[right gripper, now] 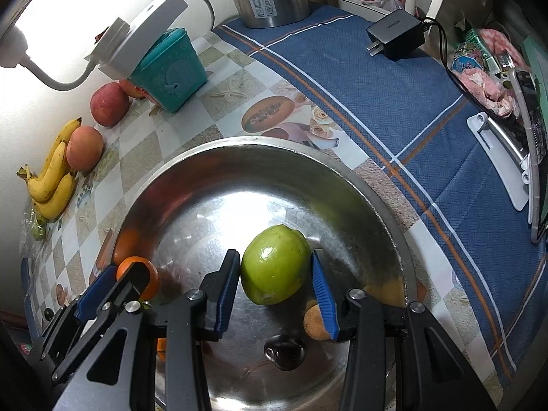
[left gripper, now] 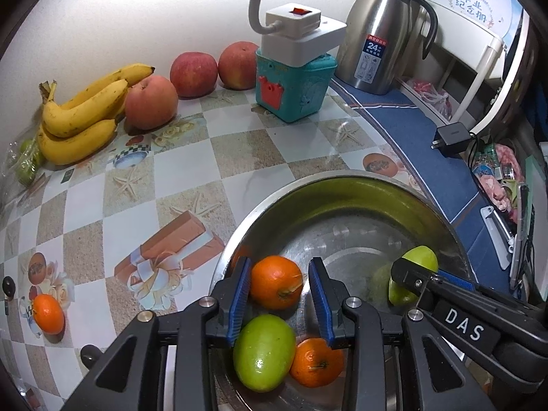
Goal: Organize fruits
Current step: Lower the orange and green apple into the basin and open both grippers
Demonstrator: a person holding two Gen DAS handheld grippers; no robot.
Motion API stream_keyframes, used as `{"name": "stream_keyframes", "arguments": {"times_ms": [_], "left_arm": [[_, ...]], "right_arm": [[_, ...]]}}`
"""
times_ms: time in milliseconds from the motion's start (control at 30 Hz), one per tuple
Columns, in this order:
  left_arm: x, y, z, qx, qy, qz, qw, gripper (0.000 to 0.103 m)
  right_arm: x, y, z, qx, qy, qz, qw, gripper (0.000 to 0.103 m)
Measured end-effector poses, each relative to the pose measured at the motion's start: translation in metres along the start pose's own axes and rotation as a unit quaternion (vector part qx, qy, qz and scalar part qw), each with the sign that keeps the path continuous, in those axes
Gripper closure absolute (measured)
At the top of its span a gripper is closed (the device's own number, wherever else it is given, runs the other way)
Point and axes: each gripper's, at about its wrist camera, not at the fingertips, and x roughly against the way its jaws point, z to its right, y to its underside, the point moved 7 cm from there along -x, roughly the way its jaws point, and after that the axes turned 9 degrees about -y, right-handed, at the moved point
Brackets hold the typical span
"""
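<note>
In the left wrist view the left gripper [left gripper: 279, 303] sat low in the wide stainless-steel bowl [left gripper: 342, 185], straddling a small orange mandarin [left gripper: 275, 281]; the left blue pad touched the peel, but a gap showed at the right pad, so the mandarin looked released rather than clenched, lying on the bowl floor; just nearer the camera lay a glossy green oval fruit [left gripper: 263, 351] and a second orange mandarin [left gripper: 316, 361]. In the right wrist view the right gripper [right gripper: 275, 286] bracketed another green round fruit [right gripper: 275, 269]; the pads stood at or just off its sides, and whether they pressed I could not tell. The bowl floor looked slick and curved, so a freed fruit could roll under a jaw; the two grippers stood close, and a careless withdrawal might knock one against the other. Farther off, a lone orange mandarin [left gripper: 48, 313], three red apples [left gripper: 193, 73] and a bunch of yellow bananas [left gripper: 82, 113] waited on the checked tablecloth [left gripper: 239, 150]; reaching them meant clearing the rim without tipping the bowl.
</note>
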Motion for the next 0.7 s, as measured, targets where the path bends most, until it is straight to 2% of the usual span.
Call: {"name": "stream_keyframes", "arguments": {"times_ms": [67, 433, 700], "left_arm": [[0.003, -0.001, 0.001, -0.001, 0.003, 0.002, 1.0000, 0.059], [0.021, -0.011, -0.002, 0.005, 0.005, 0.013, 0.9999, 0.059], [0.040, -0.018, -0.028, 0.051, -0.006, 0.002, 0.9987, 0.057]], "right_arm": [[0.000, 0.000, 0.000, 0.000, 0.002, 0.000, 1.000, 0.059], [0.010, -0.002, -0.001, 0.002, -0.001, 0.012, 1.000, 0.058], [0.031, -0.008, -0.008, 0.015, -0.008, 0.036, 0.999, 0.058]]}}
